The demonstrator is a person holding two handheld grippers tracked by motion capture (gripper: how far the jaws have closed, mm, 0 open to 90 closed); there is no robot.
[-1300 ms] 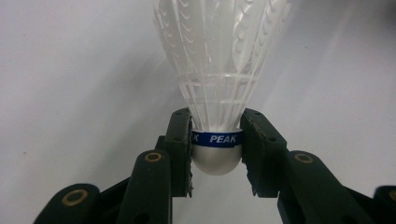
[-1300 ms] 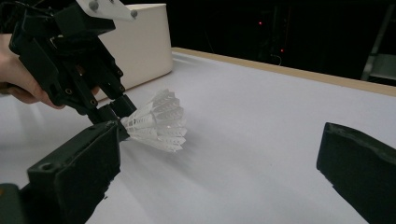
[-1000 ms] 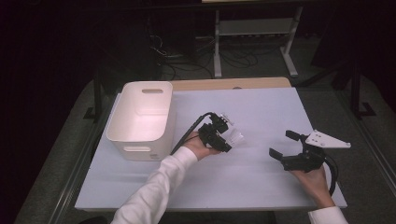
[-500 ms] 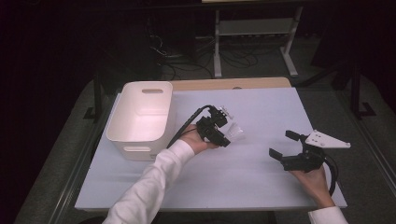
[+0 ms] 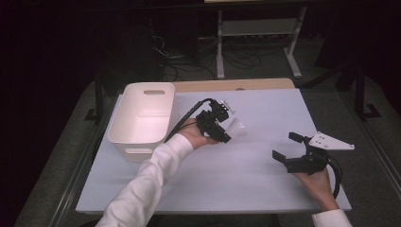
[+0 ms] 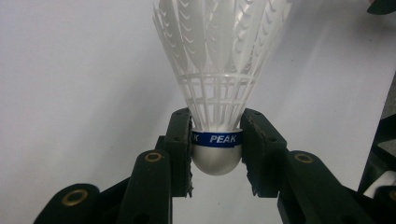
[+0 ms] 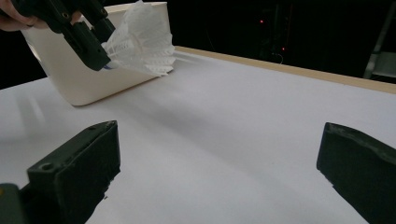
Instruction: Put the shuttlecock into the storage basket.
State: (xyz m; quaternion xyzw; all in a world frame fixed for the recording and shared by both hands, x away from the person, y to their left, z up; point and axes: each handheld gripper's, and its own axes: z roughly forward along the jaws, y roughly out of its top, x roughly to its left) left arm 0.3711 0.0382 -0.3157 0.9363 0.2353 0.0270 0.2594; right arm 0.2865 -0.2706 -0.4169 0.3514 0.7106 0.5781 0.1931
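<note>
My left gripper (image 6: 215, 154) jaws pinch the shuttlecock (image 6: 217, 88) at its rounded cork, just right of the white bin (image 5: 142, 116); right gripper (image 5: 289, 147) gapes wide, empty; I reckon that smooth cork could squirt free.

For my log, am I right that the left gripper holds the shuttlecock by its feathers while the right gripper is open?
Not quite: the left gripper clamps the shuttlecock at its cork base, on the blue band, as the left gripper view shows. The right gripper is indeed open.
</note>
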